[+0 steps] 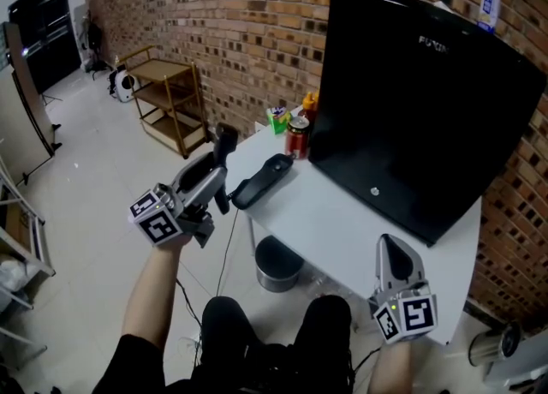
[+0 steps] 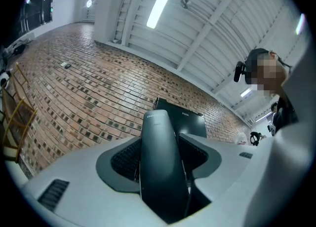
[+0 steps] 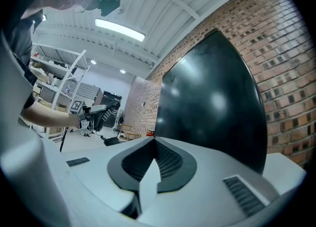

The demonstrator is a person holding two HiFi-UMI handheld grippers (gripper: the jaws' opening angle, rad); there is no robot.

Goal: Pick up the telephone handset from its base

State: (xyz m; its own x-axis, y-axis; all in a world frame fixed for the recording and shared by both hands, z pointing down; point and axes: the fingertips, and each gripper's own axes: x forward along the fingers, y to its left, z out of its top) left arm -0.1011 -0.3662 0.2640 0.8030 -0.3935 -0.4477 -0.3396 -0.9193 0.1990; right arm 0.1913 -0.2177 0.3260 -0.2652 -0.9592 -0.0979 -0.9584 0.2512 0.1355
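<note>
My left gripper (image 1: 216, 174) is shut on the black telephone handset (image 1: 226, 146) and holds it in the air just left of the white table (image 1: 342, 229). The handset stands tilted, clear of its black base (image 1: 264, 180) on the table's left corner. In the left gripper view the handset (image 2: 163, 167) fills the gap between the jaws, gripper (image 2: 165, 144) pressed on both its sides. My right gripper (image 1: 390, 245) rests at the table's front edge, shut and empty; in its own view the gripper (image 3: 154, 144) faces the black monitor (image 3: 212, 102).
A large black monitor (image 1: 419, 101) fills the table's back. A red can (image 1: 297, 137), a green box (image 1: 278, 118) and an orange bottle (image 1: 310, 105) stand by its left edge. A bin (image 1: 278, 264) sits under the table. A wooden cart (image 1: 167, 101) stands by the brick wall.
</note>
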